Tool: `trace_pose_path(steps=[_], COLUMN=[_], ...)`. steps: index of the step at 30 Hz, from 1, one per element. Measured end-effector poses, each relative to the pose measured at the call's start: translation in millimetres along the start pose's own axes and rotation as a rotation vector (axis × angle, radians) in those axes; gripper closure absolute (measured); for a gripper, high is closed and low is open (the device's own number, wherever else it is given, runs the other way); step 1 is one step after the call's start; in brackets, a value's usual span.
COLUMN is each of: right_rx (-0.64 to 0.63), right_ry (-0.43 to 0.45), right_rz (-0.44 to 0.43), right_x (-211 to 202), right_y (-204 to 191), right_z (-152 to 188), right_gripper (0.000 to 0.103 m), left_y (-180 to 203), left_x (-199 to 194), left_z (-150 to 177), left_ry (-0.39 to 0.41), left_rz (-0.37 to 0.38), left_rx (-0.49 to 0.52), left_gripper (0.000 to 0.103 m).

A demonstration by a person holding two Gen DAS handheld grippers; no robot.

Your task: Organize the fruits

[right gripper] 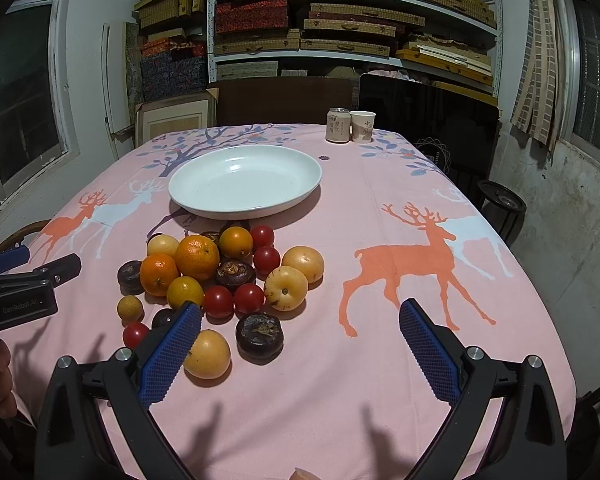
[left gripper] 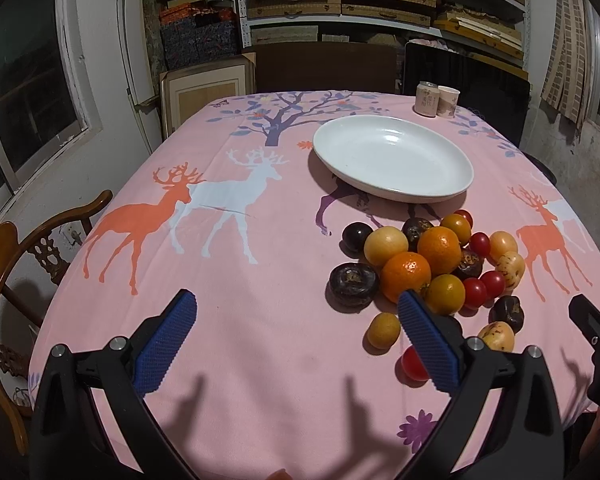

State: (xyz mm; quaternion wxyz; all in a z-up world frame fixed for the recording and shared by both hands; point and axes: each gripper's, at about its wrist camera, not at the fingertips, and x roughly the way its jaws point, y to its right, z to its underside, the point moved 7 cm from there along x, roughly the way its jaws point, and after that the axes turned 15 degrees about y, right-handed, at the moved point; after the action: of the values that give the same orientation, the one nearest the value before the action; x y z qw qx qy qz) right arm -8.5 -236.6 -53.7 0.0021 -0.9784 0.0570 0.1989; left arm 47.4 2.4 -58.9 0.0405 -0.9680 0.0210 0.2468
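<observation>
Your left view: low over surface (left gripper: 260, 320), facing shelves | right view: likewise | shared: plate (left gripper: 394, 158), fruit pile (right gripper: 220, 276).

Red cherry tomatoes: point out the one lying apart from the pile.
The small round red cherry tomato at the pile's near-left edge, beside the small yellow-brown round fruit; the other tomatoes nestle among the heaped fruit.

"GenRobot.AI" on left tool (right gripper: 18, 307) body, can (right gripper: 337, 125) label unreadable
</observation>
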Motion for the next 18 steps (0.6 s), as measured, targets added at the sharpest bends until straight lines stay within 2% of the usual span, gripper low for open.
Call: trace_pose_path(steps=[18], right_rx=[-0.002], right_ry=[-0.005], right_rz=[-0.006], right_x=[0.0], right_y=[-2.4], right_z=[1.7], right_gripper=[0.003], left_y=[-0.2], left_x=[-0.1], left_z=[0.2], left_ry=[-0.001], left_rz=[-0.001], left_rx=[-0.001], left_gripper=[0.004])
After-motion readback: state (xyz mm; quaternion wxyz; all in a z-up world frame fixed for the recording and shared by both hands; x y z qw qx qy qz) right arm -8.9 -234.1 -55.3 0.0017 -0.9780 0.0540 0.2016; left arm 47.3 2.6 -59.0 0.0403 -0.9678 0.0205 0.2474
